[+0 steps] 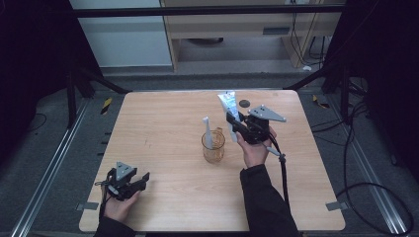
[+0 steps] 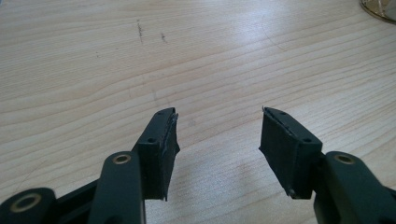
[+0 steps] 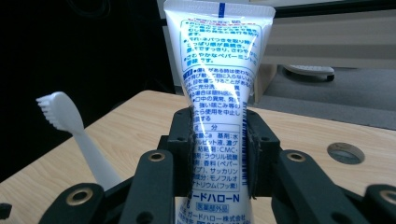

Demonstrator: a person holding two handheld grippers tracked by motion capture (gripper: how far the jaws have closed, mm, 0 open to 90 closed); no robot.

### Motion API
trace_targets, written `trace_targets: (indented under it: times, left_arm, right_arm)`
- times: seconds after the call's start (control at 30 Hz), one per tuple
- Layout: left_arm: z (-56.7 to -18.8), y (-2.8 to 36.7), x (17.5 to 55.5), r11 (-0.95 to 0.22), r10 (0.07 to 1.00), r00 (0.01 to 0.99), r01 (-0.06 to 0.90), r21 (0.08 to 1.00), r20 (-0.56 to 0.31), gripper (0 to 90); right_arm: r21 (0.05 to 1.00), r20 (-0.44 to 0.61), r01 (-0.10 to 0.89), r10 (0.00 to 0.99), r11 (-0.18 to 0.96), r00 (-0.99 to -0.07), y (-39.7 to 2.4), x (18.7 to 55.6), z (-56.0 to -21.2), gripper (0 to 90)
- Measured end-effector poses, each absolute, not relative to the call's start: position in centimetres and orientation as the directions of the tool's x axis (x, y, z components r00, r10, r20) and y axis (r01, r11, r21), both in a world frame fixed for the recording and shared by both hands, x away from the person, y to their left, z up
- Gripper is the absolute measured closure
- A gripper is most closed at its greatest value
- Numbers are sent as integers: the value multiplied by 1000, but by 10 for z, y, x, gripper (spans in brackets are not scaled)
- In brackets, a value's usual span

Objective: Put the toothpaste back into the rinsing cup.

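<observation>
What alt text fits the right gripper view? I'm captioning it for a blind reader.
The right gripper clamps an upright white toothpaste tube with blue print between its two black jaws. A white toothbrush leans at the left, head up, above a light wooden table.

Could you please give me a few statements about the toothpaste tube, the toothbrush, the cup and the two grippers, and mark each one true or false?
1. The right gripper is shut on the toothpaste tube. True.
2. The toothpaste tube lies flat on the table. False: it stands upright between the right gripper's jaws, crimped end up.
3. The toothbrush stands in the amber cup, bristles up. True.
4. The left gripper holds the toothbrush. False: its jaws are open over bare wood with nothing between them.
5. The toothpaste tube is already inside the cup. False: it is held beside the cup, toward the table's far right.
</observation>
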State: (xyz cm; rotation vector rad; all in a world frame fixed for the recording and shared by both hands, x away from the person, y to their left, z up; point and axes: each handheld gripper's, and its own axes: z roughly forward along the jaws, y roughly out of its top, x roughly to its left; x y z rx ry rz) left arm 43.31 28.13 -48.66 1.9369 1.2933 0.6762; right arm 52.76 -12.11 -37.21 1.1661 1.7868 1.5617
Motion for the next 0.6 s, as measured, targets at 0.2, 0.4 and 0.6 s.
trace_targets:
  times: [0.2,0.4,0.6]
  left_arm:
    - [-487,282,434,-250,932,361,566,786,36,456]
    - [-487,282,434,-252,931,364,566,785,36,458]
    - [-487,282,434,-251,931,363,566,785,36,460]
  right_arm:
    - [963,166,268,828,-20,-535,-109,536,-377,684]
    - [964,171,265,817,-23,-550,-96,545,-380,684]
    - [962,186,270,804,-32,-565,-87,553,-387,684]
